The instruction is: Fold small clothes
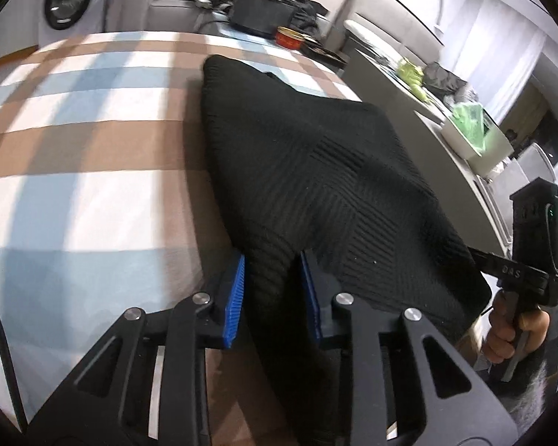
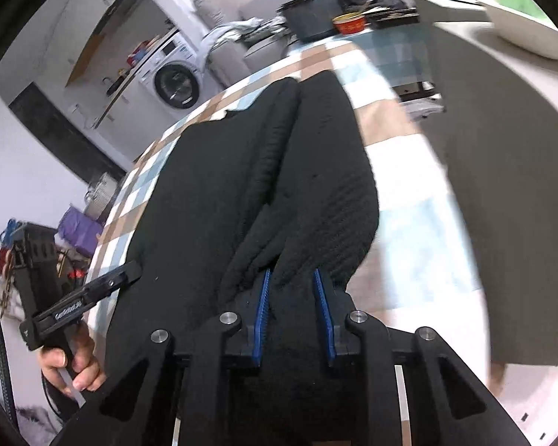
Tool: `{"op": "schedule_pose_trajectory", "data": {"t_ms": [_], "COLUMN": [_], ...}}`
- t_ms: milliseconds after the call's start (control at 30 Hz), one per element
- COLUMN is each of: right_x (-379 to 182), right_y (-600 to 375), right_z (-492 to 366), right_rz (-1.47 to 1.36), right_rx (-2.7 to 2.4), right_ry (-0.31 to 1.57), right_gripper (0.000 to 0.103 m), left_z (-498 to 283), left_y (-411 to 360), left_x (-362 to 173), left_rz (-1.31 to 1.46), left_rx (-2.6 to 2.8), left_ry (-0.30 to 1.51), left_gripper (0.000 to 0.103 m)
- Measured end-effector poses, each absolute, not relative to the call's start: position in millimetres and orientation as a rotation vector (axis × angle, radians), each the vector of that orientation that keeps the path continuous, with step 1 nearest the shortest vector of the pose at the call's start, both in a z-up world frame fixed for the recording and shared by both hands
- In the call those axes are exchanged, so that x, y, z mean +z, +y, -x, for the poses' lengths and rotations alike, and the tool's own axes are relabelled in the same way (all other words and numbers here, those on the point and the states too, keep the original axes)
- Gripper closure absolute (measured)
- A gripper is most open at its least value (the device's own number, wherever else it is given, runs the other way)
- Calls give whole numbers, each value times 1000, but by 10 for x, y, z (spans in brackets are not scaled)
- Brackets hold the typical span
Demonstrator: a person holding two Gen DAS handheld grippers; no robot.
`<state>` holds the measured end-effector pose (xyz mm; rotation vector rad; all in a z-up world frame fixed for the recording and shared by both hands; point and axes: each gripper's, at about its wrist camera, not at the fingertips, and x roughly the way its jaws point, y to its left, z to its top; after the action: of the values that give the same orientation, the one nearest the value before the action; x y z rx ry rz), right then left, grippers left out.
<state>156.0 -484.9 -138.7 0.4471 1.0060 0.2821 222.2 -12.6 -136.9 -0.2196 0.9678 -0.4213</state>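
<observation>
On the near edge of the checked cloth point(image 1: 74, 186), both the left gripper point(image 1: 273, 290) and right gripper point(image 2: 294, 304) pinch the black knit garment point(image 1: 316, 171), whose thick bunched corners could slip free if lifted unevenly.

The black knit garment point(image 1: 316, 171) is thick and ribbed — soft, with lines running in different ways across it. It lies partly lifted over the checked worktop point(image 1: 74, 148), bunched into folds at its near edge. Its far corner points toward 11 o'clock in the left wrist view. In the right wrist view it reaches toward 12 o'clock — creased down the middle.
</observation>
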Motion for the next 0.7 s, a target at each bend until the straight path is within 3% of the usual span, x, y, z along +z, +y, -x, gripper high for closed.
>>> {"op": "schedule_pose_trajectory", "data": {"t_ms": [300, 633, 700], "right_x": [-1385, -1127, -1076], "right_y": [-3853, -4265, -4185], "right_z": [-1542, -1056, -1100], "right_rz": [-362, -412, -457], "right_rx": [465, 344, 423], "right_ry": [1058, 1001, 973], "right_gripper": [78, 76, 72], "left_z": [-1884, -1802, -1738], "left_y": [784, 599, 550], "left_x": [-1250, -1085, -1060], "left_rz": [223, 194, 200], "left_rx": [-238, -312, -326], "left_ry": [926, 879, 879], "left_gripper": [78, 78, 78]}}
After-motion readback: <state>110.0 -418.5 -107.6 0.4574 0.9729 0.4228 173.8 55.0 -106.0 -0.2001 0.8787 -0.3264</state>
